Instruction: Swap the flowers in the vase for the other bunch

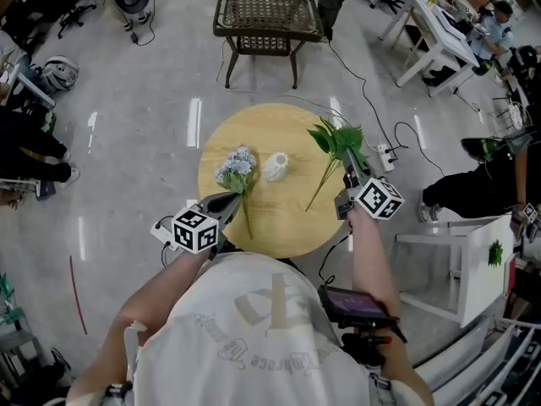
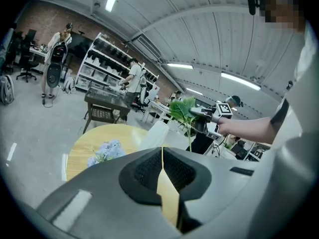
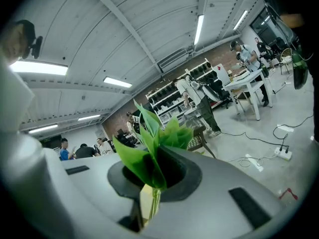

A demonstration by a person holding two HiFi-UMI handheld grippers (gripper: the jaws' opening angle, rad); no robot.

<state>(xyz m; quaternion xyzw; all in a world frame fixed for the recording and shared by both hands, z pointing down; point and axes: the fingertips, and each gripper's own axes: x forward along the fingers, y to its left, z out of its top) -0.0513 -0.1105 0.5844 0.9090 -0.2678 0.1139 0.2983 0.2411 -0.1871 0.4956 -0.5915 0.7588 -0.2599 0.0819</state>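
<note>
On the round wooden table (image 1: 287, 227) a small white vase (image 1: 276, 167) stands in the middle with no stems showing in it. Left of it lies a pale blue flower bunch (image 1: 237, 166), heads away from me; the left gripper view shows this blue bunch (image 2: 102, 152) too. My left gripper (image 1: 230, 200) is shut and empty beside its stem. Over the table's right side my right gripper (image 1: 348, 178) is shut on the stem of a green leafy bunch (image 1: 341, 139), held up in the air. The green leaves (image 3: 154, 143) fill the right gripper view.
A wicker side table (image 1: 266, 11) stands beyond the round table. A power strip and cables (image 1: 385, 155) lie on the floor to the right. A white stand (image 1: 473, 260) is close at the right. Seated people and desks ring the room.
</note>
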